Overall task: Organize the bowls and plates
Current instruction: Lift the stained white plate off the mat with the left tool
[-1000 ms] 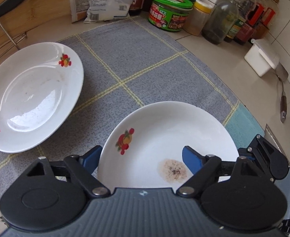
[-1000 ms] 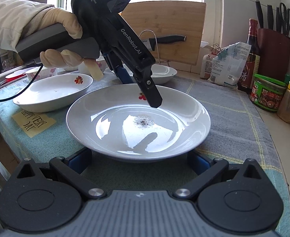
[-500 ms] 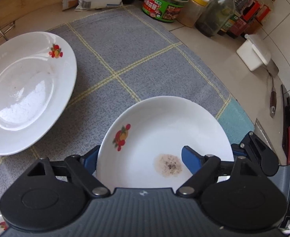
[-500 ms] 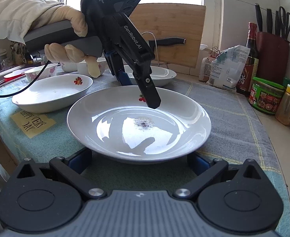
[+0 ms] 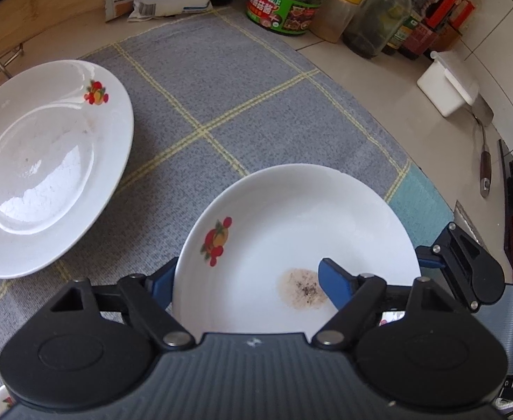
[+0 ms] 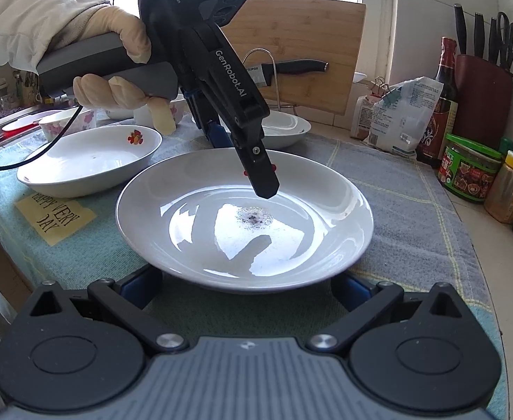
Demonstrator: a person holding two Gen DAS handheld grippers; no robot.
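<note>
The left claw (image 5: 246,276) is closing, its 2 fingers astride the rim of the stained plate (image 5: 291,217), not yet pressing. The right claw (image 6: 246,283) is open at the plate's opposite edge.

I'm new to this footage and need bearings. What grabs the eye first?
A white plate with a brown speckled stain at its centre sits on the grey cloth. The left gripper straddles its rim, one finger inside and one outside, jaws closing. A second plate lies further left on the cloth.

Bare grey cloth (image 5: 242,80) between 2 plates; jars (image 5: 288,3) crowd its far edge
</note>
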